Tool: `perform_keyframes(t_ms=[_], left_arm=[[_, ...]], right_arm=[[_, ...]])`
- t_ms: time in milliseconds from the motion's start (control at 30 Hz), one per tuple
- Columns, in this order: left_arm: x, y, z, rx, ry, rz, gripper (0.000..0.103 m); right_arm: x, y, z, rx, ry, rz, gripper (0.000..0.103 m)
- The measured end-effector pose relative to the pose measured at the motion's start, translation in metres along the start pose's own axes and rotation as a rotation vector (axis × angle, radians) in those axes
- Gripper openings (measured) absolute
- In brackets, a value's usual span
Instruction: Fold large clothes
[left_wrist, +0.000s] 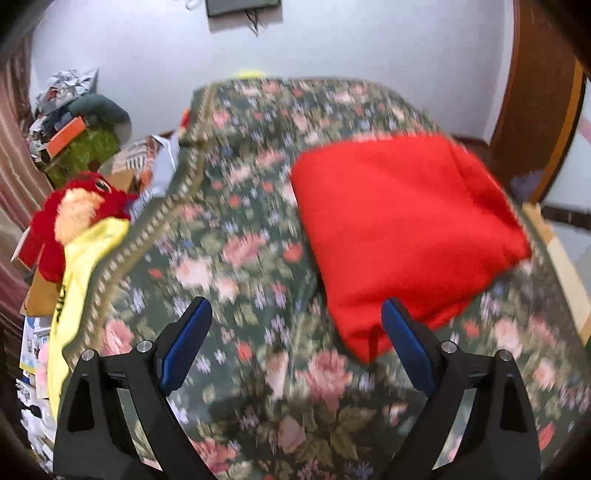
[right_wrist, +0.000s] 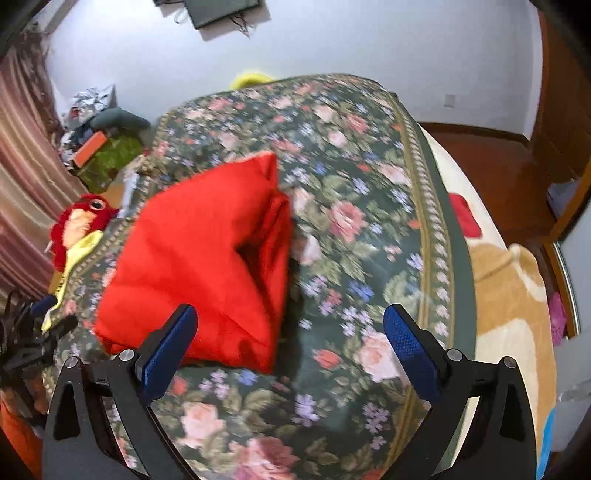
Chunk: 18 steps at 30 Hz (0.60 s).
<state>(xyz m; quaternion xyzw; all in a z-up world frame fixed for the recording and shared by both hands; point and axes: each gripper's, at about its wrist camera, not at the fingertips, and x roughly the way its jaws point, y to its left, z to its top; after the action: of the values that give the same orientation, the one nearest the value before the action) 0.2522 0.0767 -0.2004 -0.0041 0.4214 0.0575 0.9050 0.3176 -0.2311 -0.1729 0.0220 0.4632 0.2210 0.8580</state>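
A red garment (left_wrist: 402, 229) lies folded into a thick rectangle on the floral bedspread (left_wrist: 236, 229). In the right wrist view the red garment (right_wrist: 207, 258) shows stacked layers along its right edge. My left gripper (left_wrist: 295, 317) is open and empty, held above the bedspread just in front of the garment's near corner. My right gripper (right_wrist: 290, 325) is open and empty, above the bedspread (right_wrist: 369, 221) at the garment's near right corner. Both views are motion-blurred.
A red plush toy (left_wrist: 74, 214) and a yellow cloth (left_wrist: 77, 280) lie at the bed's left edge. Clutter and boxes (left_wrist: 77, 133) stand by the striped curtain. A tan blanket (right_wrist: 506, 295) hangs at the bed's right side, with a wooden door (left_wrist: 535, 92) beyond.
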Motion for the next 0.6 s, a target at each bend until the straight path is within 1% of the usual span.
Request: perform_keyframes(t_ms=[100, 133, 167, 200, 267, 367, 500, 567, 600], left_arm=[[0.004, 0.008, 0.023, -0.041, -0.027, -0.025, 0.094], [0.010, 0.011, 0.031, -0.061, -0.018, -0.043, 0.094], [0.017, 0.014, 0.038, -0.086, 0.000, -0.082, 0.094], [0.027, 0.017, 0.044, -0.113, 0.025, -0.134, 0.094], [0.047, 0.021, 0.052, -0.162, 0.080, -0.214, 0.094], [0.082, 0.022, 0.058, -0.211, 0.168, -0.302, 0.094], [0.127, 0.023, 0.054, -0.277, 0.282, -0.387, 0.094], [0.141, 0.022, 0.049, -0.316, 0.317, -0.423, 0.094], [0.151, 0.023, 0.048, -0.351, 0.339, -0.452, 0.094]], right_arm=[[0.002, 0.010, 0.007, -0.016, -0.019, 0.046, 0.100], [0.005, 0.014, 0.010, -0.018, -0.020, 0.072, 0.100], [0.007, 0.015, 0.011, -0.019, -0.018, 0.089, 0.100], [0.013, 0.017, 0.013, -0.018, -0.011, 0.113, 0.100], [0.027, 0.019, 0.017, -0.016, 0.009, 0.126, 0.100], [0.062, 0.013, 0.021, 0.007, 0.081, 0.150, 0.100], [0.100, -0.004, 0.020, 0.075, 0.179, 0.171, 0.100], [0.116, -0.010, 0.019, 0.098, 0.225, 0.180, 0.100], [0.121, -0.011, 0.018, 0.101, 0.243, 0.184, 0.100]])
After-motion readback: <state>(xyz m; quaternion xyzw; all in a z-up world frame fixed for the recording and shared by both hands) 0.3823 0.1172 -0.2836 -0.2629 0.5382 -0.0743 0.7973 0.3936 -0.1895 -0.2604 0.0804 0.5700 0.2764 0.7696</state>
